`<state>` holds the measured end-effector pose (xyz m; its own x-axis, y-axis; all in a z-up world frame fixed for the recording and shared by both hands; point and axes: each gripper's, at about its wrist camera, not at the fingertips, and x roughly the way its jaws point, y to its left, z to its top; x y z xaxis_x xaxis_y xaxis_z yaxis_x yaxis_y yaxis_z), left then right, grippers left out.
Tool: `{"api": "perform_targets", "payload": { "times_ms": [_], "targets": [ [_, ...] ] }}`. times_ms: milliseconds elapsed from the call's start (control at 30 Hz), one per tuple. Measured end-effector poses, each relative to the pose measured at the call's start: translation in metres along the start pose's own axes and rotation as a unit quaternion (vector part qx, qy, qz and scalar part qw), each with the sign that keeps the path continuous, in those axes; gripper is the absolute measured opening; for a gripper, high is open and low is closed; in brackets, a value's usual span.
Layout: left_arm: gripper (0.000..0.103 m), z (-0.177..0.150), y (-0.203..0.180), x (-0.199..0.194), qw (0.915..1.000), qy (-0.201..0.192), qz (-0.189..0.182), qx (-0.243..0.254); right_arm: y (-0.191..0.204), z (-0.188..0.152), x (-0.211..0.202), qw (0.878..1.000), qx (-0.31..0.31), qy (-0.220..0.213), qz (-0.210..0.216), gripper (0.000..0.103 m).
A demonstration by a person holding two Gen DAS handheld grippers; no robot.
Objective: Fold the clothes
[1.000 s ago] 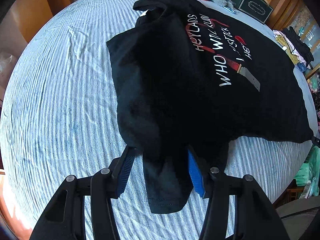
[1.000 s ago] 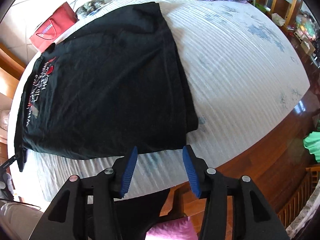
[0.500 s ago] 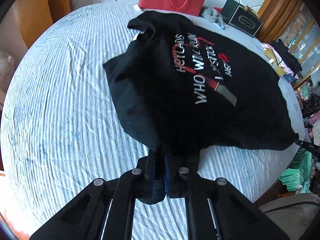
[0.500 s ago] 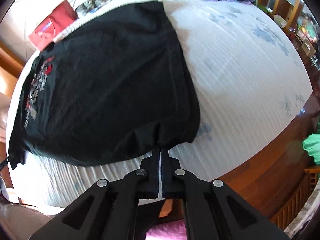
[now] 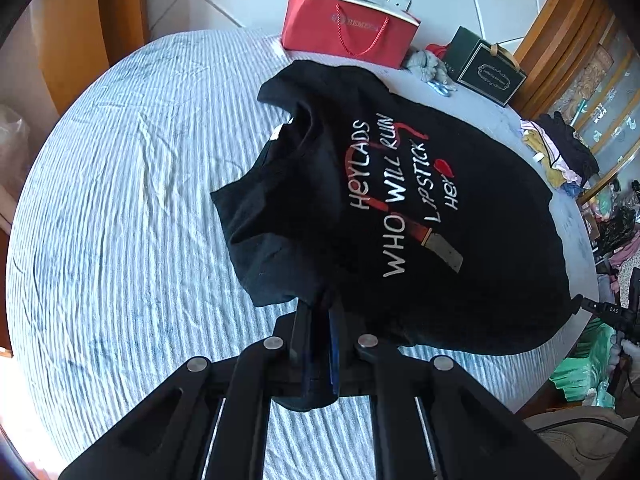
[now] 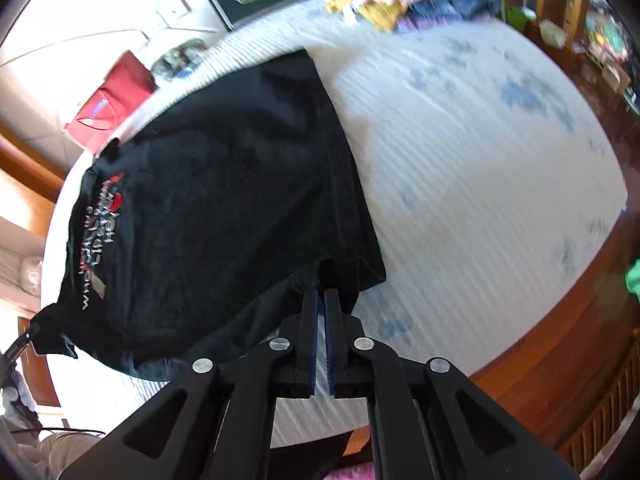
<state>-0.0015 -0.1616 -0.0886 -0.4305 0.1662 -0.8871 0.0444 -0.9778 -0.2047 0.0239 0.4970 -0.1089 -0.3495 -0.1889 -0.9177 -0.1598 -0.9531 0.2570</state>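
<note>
A black T-shirt (image 5: 400, 216) with white and red lettering lies on a round table covered with a striped white-blue cloth (image 5: 120, 200). My left gripper (image 5: 316, 312) is shut on the shirt's near sleeve and lifts that edge off the cloth. My right gripper (image 6: 321, 294) is shut on the near hem corner of the black T-shirt (image 6: 224, 200) and holds it raised above the cloth (image 6: 480, 168). The far side of the shirt rests on the table.
A red paper bag (image 5: 344, 28) and a dark green gift box (image 5: 484, 68) stand at the table's far edge. A pile of clothes (image 5: 560, 156) lies at the right. The wooden table rim (image 6: 560, 344) shows past the cloth.
Both grippers were open around the shirt's near edge, then shut on it. They have since lifted the near edge up and carried it over toward the far side.
</note>
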Motion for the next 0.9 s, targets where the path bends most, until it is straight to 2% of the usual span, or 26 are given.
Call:
{"api": "perform_targets", "payload": {
  "times_ms": [67,133,267,367,400,433,500,567,600,633,667,733,833,900],
  "targets": [
    [0.005,-0.004,0.004,0.007,0.9999,0.010,0.004,-0.003,-0.005,-0.005,0.008,1.000,0.016,0.015,-0.002,0.029],
    [0.005,-0.007,0.008,0.015,0.9998,0.020,0.008,-0.005,-0.010,-0.010,0.012,0.999,0.031,0.023,-0.005,0.034],
    [0.007,-0.016,0.013,0.031,0.9990,0.044,0.012,-0.001,-0.019,-0.018,0.014,0.999,0.046,0.024,-0.009,0.035],
    [0.024,-0.028,0.016,0.042,0.9977,0.065,0.018,-0.001,-0.014,-0.022,0.018,0.999,0.035,0.027,-0.011,0.035],
    [0.037,-0.032,0.015,0.045,0.9973,0.072,0.014,0.000,-0.014,-0.022,0.020,0.999,0.030,0.029,-0.011,0.035],
    [0.041,-0.036,0.014,0.048,0.9969,0.078,0.010,0.002,-0.013,-0.022,0.022,0.999,0.025,0.030,-0.010,0.036],
    [0.042,-0.043,0.010,0.052,0.9967,0.081,0.001,0.006,-0.010,-0.022,0.025,0.999,0.013,0.029,-0.014,0.036],
    [0.041,-0.047,0.004,0.055,0.9969,0.078,-0.005,0.009,-0.006,-0.022,0.028,0.999,0.002,0.026,-0.019,0.037],
    [0.029,-0.048,0.002,0.055,0.9970,0.077,-0.005,0.008,-0.005,-0.022,0.030,0.999,-0.004,0.024,-0.021,0.035],
    [0.006,-0.048,0.001,0.054,0.9970,0.076,-0.007,0.006,-0.003,-0.022,0.030,0.999,-0.009,0.022,-0.023,0.017],
    [0.007,-0.047,0.000,0.050,0.9974,0.072,-0.010,0.004,0.000,-0.021,0.028,0.999,-0.011,0.021,-0.023,0.001],
    [0.006,-0.046,-0.001,0.037,0.9979,0.060,-0.023,-0.003,0.005,-0.020,0.021,1.000,-0.015,0.015,-0.022,0.001],
    [0.006,-0.042,0.003,0.002,0.9971,0.035,-0.062,-0.026,0.002,-0.016,-0.006,1.000,-0.017,-0.003,-0.012,0.001],
    [0.006,-0.044,0.005,-0.017,0.9980,0.030,-0.052,-0.020,-0.002,-0.014,-0.023,1.000,-0.020,-0.001,-0.010,0.001]
  ]
}}
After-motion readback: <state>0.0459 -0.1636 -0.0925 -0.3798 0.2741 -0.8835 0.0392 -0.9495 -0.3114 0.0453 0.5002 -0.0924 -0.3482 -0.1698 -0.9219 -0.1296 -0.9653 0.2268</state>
